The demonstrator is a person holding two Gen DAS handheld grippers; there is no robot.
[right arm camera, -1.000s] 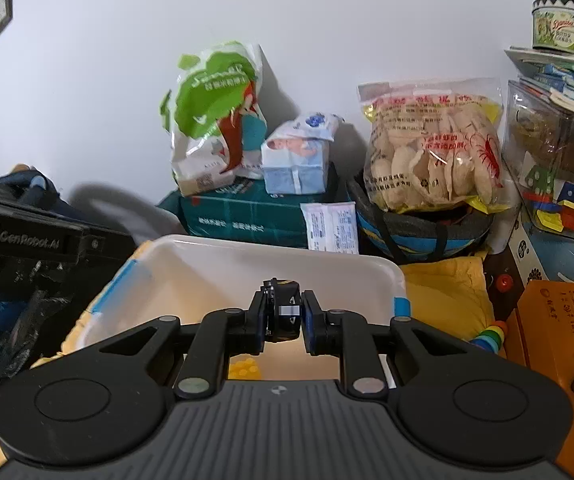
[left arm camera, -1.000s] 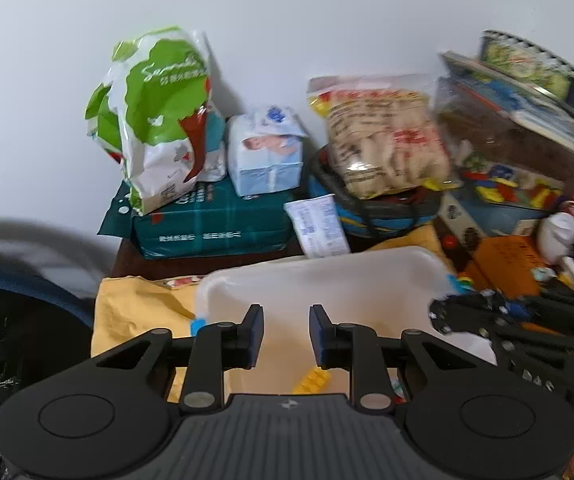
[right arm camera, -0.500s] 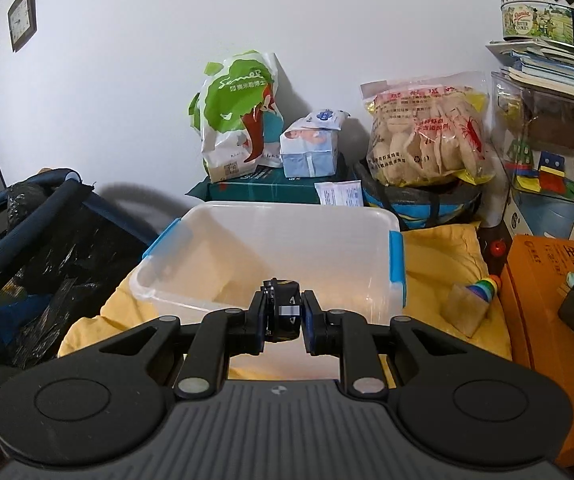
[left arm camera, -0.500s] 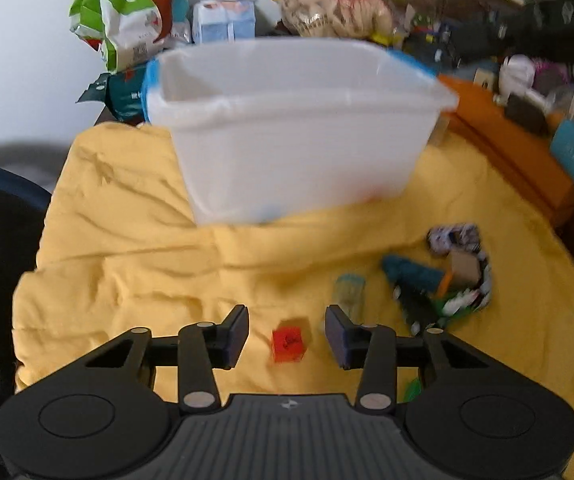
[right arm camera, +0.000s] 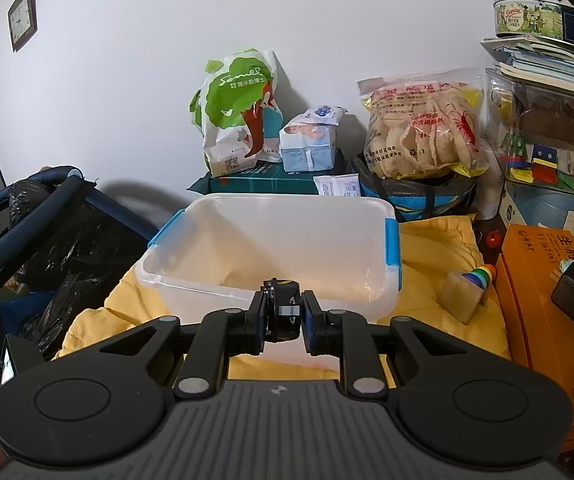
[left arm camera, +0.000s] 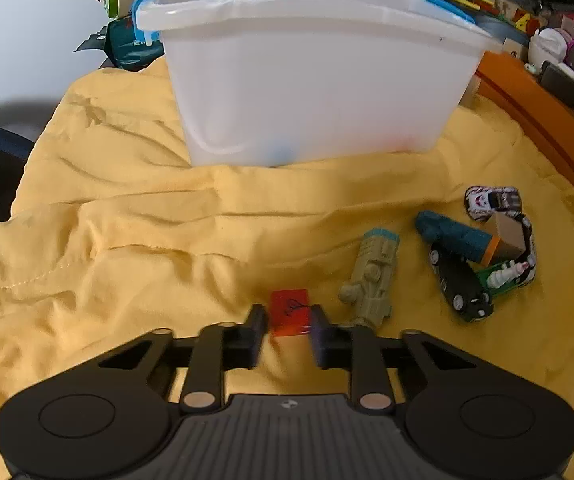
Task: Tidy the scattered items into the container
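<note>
left gripper (left arm camera: 289,326), jaws just closed, pinches a red block (left arm camera: 289,312) on yellow cloth (left arm camera: 127,240); right gripper (right arm camera: 283,316) clamps a small black toy (right arm camera: 283,312) before the container (right arm camera: 271,296). the shallow pinch could slip on lifting.

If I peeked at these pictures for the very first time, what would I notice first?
Probably the big see-through plastic box with blue clips, sitting on the bright yellow cloth. Close up, the left gripper pinches a little red block, with a heap of toy cars to its right. The right gripper holds a small black toy in front of the box.
</note>
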